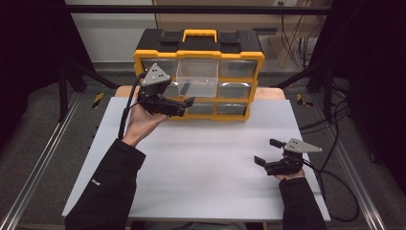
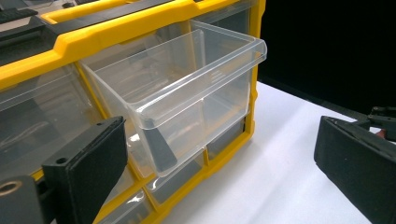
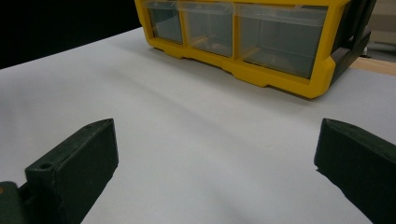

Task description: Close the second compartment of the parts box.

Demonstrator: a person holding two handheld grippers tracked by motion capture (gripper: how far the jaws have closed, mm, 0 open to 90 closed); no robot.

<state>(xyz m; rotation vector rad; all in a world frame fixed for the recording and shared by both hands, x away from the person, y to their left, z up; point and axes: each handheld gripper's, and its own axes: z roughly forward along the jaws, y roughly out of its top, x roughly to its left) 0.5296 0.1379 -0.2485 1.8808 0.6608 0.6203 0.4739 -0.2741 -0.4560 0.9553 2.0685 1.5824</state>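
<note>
Jaws of the left gripper (image 1: 184, 106) are held open beside the clear plastic drawer (image 2: 187, 93), pulled out of the yellow organizer (image 1: 198, 74) on the counter (image 1: 201, 158), judged light, stiff, slippery, best gripped at its front rim, while the right gripper (image 1: 268, 152) is parked open.

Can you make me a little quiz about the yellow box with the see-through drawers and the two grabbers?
1. True or false: the clear drawer in the top row of the yellow organizer is pulled out.
2. Which gripper is closer to the organizer? A) left gripper B) right gripper
3. Fill in: the right gripper's jaws stand ____ with nothing between them, over the white table.

Key: 1 true; 2 A; 3 open.
</note>
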